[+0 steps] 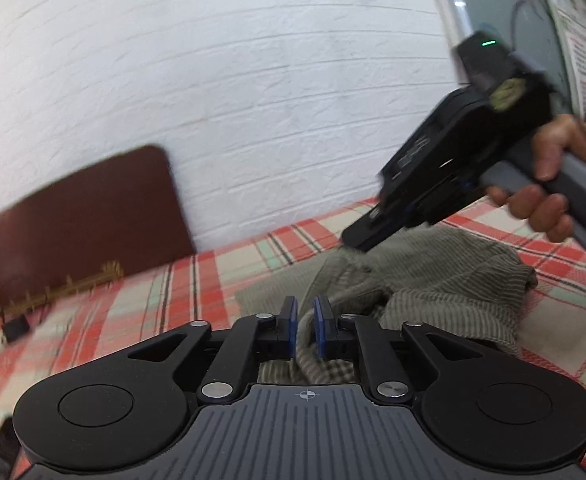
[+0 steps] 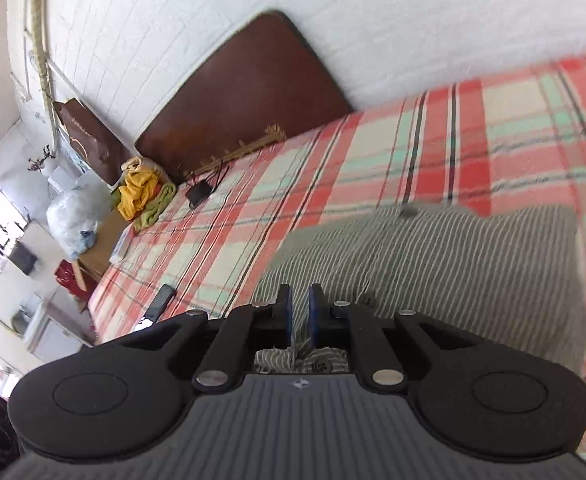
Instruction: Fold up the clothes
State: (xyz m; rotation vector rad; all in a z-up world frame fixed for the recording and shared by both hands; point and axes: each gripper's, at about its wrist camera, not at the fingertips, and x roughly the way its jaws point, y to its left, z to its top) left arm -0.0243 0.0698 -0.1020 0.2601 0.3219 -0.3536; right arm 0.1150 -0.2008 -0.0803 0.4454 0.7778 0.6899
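An olive-grey striped garment (image 1: pixel 445 280) lies bunched on the plaid bed sheet (image 1: pixel 173 292). My left gripper (image 1: pixel 305 312) is low over its near edge, blue pads nearly together with a fold of the cloth pinched between them. In the left wrist view my right gripper (image 1: pixel 351 240), held by a hand (image 1: pixel 549 184), points down onto the garment's far edge. The right wrist view shows the garment (image 2: pixel 433 264) spread flatter ahead, and my right gripper (image 2: pixel 301 300) is shut on a strip of its striped cloth.
A brown headboard (image 2: pixel 245 92) leans on the white brick wall at the bed's head. A small black box with cables (image 2: pixel 199 194) and a dark phone (image 2: pixel 159 304) lie on the sheet (image 2: pixel 373 152). Yellow and green clothes (image 2: pixel 141 196) and a plastic bag (image 2: pixel 75 216) sit beside the bed.
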